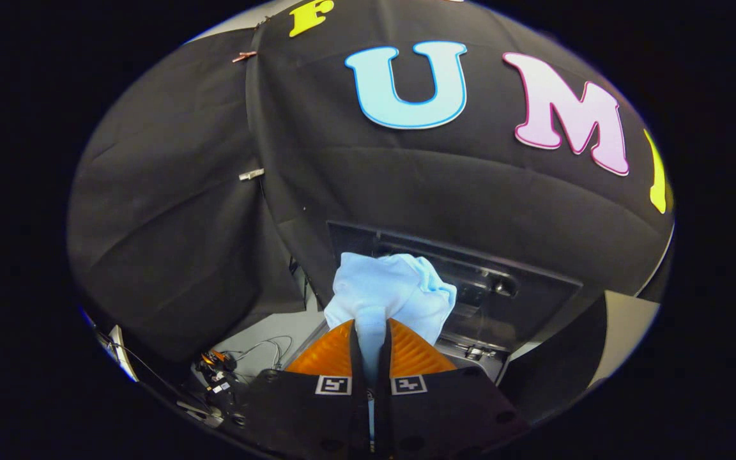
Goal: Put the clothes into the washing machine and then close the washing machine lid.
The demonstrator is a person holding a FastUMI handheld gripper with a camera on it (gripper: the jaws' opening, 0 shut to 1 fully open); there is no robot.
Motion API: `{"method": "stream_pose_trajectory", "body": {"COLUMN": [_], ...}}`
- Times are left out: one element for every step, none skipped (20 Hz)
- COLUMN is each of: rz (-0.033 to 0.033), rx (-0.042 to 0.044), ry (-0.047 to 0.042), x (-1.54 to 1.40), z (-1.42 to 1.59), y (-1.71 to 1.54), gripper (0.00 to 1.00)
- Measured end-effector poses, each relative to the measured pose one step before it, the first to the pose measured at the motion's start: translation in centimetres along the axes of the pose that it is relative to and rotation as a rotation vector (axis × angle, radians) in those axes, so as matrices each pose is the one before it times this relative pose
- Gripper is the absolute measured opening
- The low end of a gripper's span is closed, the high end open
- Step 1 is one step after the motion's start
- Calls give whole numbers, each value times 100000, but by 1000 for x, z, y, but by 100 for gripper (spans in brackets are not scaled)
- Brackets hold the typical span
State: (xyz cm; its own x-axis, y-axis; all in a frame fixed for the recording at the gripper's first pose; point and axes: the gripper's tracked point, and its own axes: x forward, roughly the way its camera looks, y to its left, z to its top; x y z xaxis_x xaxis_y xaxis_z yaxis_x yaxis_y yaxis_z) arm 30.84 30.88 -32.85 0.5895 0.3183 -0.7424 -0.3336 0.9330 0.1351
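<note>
Off to my left, past the hanging black cloth, a tangle of cables (250, 354) lies on the grey floor (278, 332), well apart from anything I need. In the middle, my claw (371, 348) is pressed together on a fold of the pale blue cloth (390, 291): both fingers squeeze a narrow neck of it, and the rest bunches up just ahead of the tips. I judge this the carrying step, cloth lifted and not yet in the washer. The gathered neck runs along my fingers, so the cloth's long axis points straight away from me toward the machine, with the loose bulk spreading wider at the far end. Just beyond and to the right stands the dark lid (470, 268), raised and leaning back against the booth wall, with the washer (480, 351) opening below it, partly hidden by the cloth. Next I must, I think, move forward and a little right over that opening, lower the bundle in, spread my fingers, then reach for the lid.
</note>
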Motion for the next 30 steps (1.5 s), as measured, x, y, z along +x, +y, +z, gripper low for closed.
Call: {"method": "stream_pose_trajectory", "body": {"rz": [-1059,-496,-634,-143,33,206,200,60,-428,-719,-549,-330,514,-30,-389,600,387,31,-109,-363,25,157,97,-21,-238,-228,10,208,273,-71], "rx": [-589,187,894,1030,1133,828,80,-29,-200,-54,118,143,88,1037,1334,973,337,-161,-650,-571,-133,-29,-301,-544,-584,-628,-506,-275,-131,-98], "ry": [2160,2485,3046,2171,2035,2014,1395,1010,758,638,713,917,866,-192,-656,-510,-344,-109,0,27,-308,-426,-617,-1018,-1379,-1737,-1804,-2195,-2404,-2528], "x": [826,881,1196,874,803,641,463,653,546,270,-30,271,62,74,-448,867,-720,-169,-199,-131,-288,-272,-297,-783,-654,-762,-908,-995,-943,-1038], "z": [-1076,-1076,-1169,-844,-846,-750,-572,-617,-428,-422,-98,-467,-314,129,287,-330,192,-32,-63,-74,31,101,121,33,453,562,765,981,1042,1061], "y": [-211,-59,-279,-175,-173,-100,-105,-148,-110,-134,-90,-66,121,-187,-81,33,179,71,4,-37,147,288,173,142,89,183,171,251,204,71], "gripper": [8,8,8,8,8,8,8,8,8,8,8,10,16,37,57,78,98,99,100,100,100,100,100,100,100,100,100,100,100,100]}}
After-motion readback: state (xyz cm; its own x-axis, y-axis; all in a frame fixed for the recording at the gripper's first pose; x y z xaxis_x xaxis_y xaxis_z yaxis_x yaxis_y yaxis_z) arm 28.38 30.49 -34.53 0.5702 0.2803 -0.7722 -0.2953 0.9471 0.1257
